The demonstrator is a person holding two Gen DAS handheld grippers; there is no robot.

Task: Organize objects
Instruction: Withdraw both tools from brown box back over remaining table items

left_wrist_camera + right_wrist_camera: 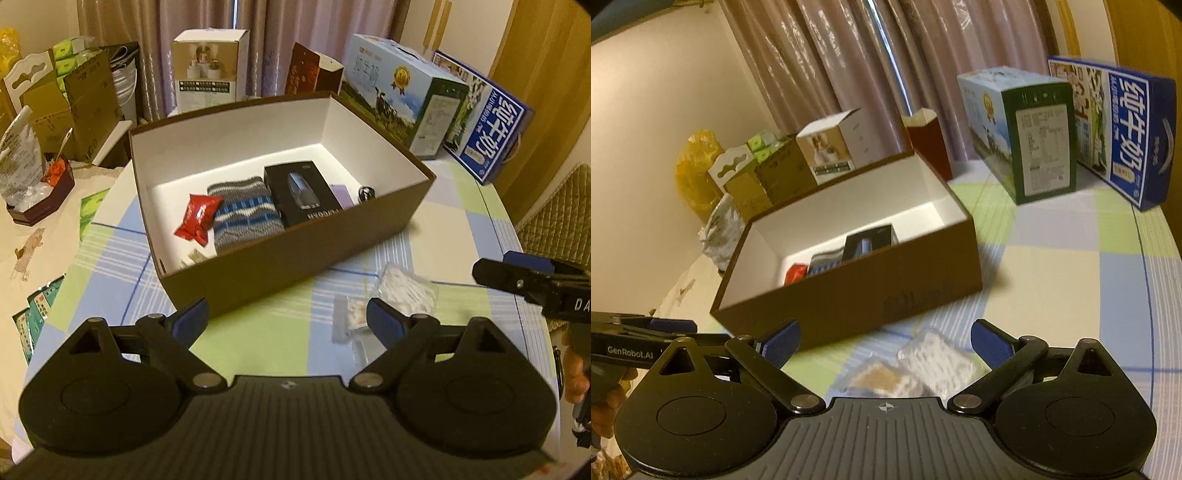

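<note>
At the bottom of the left wrist view, the left tool [288, 314] stands wide open, its ribbed blue pads splayed apart on black linkage arms and holding nothing. Just beyond it, low and right of centre, two small clear plastic packets lie on the worktop [258, 325], a round surface under a smooth checked cloth of pale green, blue and white. The nearer packet [349, 319] is flat with pale contents; the farther packet [408, 290] is puffier and full of white bits.

In the right wrist view, the right tool [884, 341] is likewise spread open and empty, with the same two packets, blurred, between its pads at bottom centre.

In the middle of both frames sits a rectangular cardboard box [295, 254], matte brown outside, white inside, lidless. Within it, from left to right in the left wrist view: a crinkled glossy red wrapper [197, 218], a knitted grey-and-blue striped piece [243, 218], a black rigid carton [301, 194] with a clear window, a small lilac item [343, 195] and a dark coiled thing, too small to identify.

Toward the top right stand two printed milk cartons [402, 96], against pleated mauve curtains [288, 26].
</note>
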